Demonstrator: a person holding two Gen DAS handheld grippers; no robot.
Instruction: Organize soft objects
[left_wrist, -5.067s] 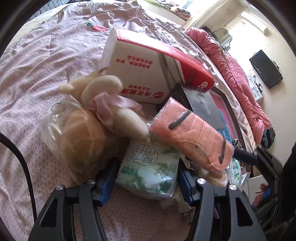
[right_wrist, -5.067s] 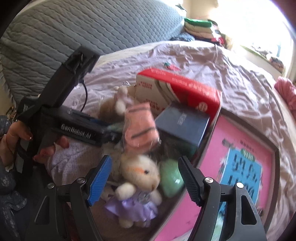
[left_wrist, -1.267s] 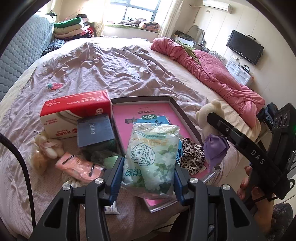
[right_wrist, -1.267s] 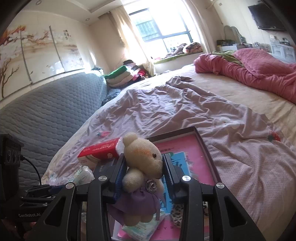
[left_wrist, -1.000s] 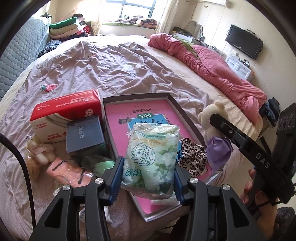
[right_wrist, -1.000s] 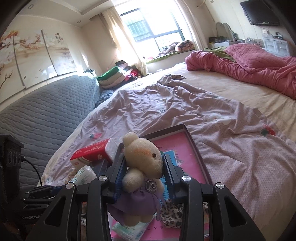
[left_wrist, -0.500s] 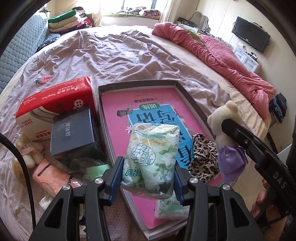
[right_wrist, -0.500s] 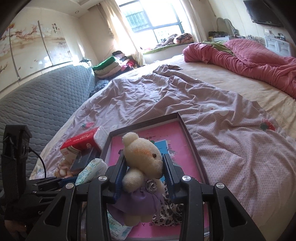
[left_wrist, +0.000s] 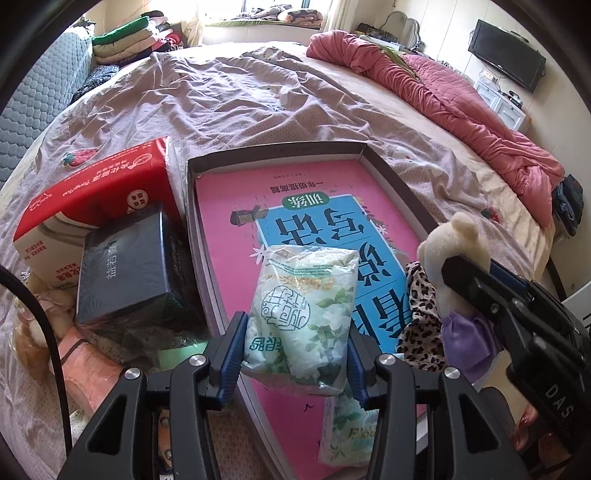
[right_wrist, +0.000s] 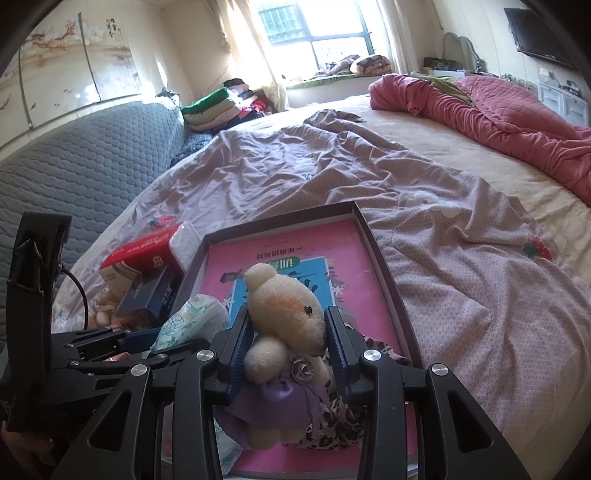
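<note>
Left wrist view: left claw (left_wrist: 295, 345) pinches a crinkly plastic tissue pack (left_wrist: 304, 314) above the shallow pink-lined box (left_wrist: 399, 184) on the bed; right claw (right_wrist: 289, 345) squeezes a fuzzy cream bear (right_wrist: 284, 325) over it.

My bed (left_wrist: 258, 92) lay under a creased mauve sheet (right_wrist: 461, 280) with strawberry prints. A shallow tray (left_wrist: 399, 184) sat on it, and just left of the tray a red tissue pack (left_wrist: 92, 192) and a dark box (left_wrist: 125, 262). A pink quilt (left_wrist: 461, 99) was heaped along the far right edge.
</note>
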